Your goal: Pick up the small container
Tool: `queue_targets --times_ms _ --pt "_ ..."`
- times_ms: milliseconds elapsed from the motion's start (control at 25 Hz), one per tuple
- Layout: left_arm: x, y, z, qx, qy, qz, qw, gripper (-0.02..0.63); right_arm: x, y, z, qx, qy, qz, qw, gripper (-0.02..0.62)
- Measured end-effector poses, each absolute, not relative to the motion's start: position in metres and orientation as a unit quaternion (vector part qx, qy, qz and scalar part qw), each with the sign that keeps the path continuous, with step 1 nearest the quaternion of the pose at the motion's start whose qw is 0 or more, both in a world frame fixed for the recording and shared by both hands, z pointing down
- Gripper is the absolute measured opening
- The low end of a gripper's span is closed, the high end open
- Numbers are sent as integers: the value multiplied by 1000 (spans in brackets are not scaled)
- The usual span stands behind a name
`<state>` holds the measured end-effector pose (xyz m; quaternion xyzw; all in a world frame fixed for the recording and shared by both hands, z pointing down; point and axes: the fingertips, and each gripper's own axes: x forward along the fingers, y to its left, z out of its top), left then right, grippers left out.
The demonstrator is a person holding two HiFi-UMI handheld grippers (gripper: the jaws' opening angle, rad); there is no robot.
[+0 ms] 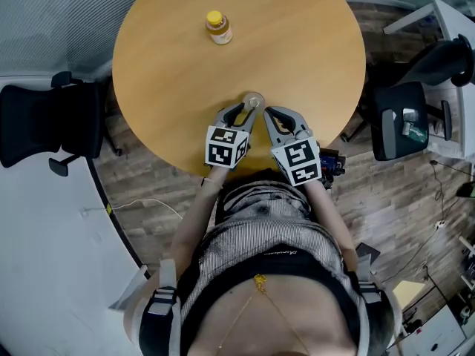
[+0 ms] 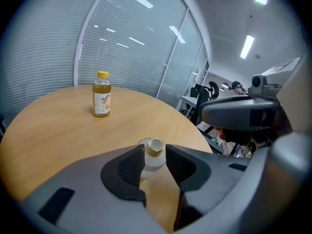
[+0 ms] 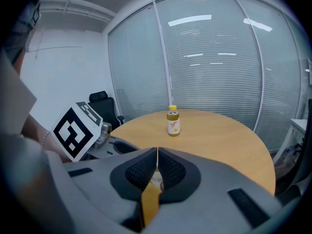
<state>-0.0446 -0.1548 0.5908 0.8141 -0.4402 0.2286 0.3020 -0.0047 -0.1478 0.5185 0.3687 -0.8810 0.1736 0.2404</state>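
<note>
The round wooden table (image 1: pixel 297 58) in front of you is nearly bare. It stands on a plank floor (image 1: pixel 386 199), with a black office chair (image 1: pixel 44 128) off its left edge and a second chair (image 1: pixel 404 121) off its right edge. Beyond the far edge runs a glass wall with closed blinds (image 3: pixel 209 57).

A yellow-capped juice bottle (image 1: pixel 218 27) stands upright near the far edge, well apart from both of your tools.

The small container (image 1: pixel 253 99), a clear little jar with a pale gold cap, stands upright close to the near edge, right in front of you.

Your left gripper (image 1: pixel 250 108) has its jaws a little way apart. In the left gripper view the jar's cap shows in that narrow gap, while the jar's body sits at the tips and is partly covered by the left pad. The jar rests on the table, and I cannot tell whether the tips touch it.

Your right gripper (image 1: pixel 273 113) sits just beside the left one at the near edge. Its jaws are closed tip to tip and grip nothing.
</note>
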Motion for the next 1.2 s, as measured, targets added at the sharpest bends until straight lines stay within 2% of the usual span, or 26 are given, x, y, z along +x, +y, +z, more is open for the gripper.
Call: queue_targets --times_ms 120,280,400,520,880,1200 --pt "-44 -155 596 818 -431 242 295 169 -5 -148 519 368 -881 176 240 21" --pt "-42 -157 607 820 -419 264 287 181 -1 -148 522 370 -878 179 246 21" --pt "-40 -158 619 821 -408 278 286 219 -2 -150 522 375 -876 184 240 21" --pt "-35 -157 632 823 -393 297 283 294 0 -149 525 377 -874 186 242 21" --pt "-22 -168 652 830 -382 315 256 343 7 -150 530 388 -867 196 246 21" --pt "-14 -176 665 827 -386 333 237 350 13 -152 533 393 -861 204 251 21"
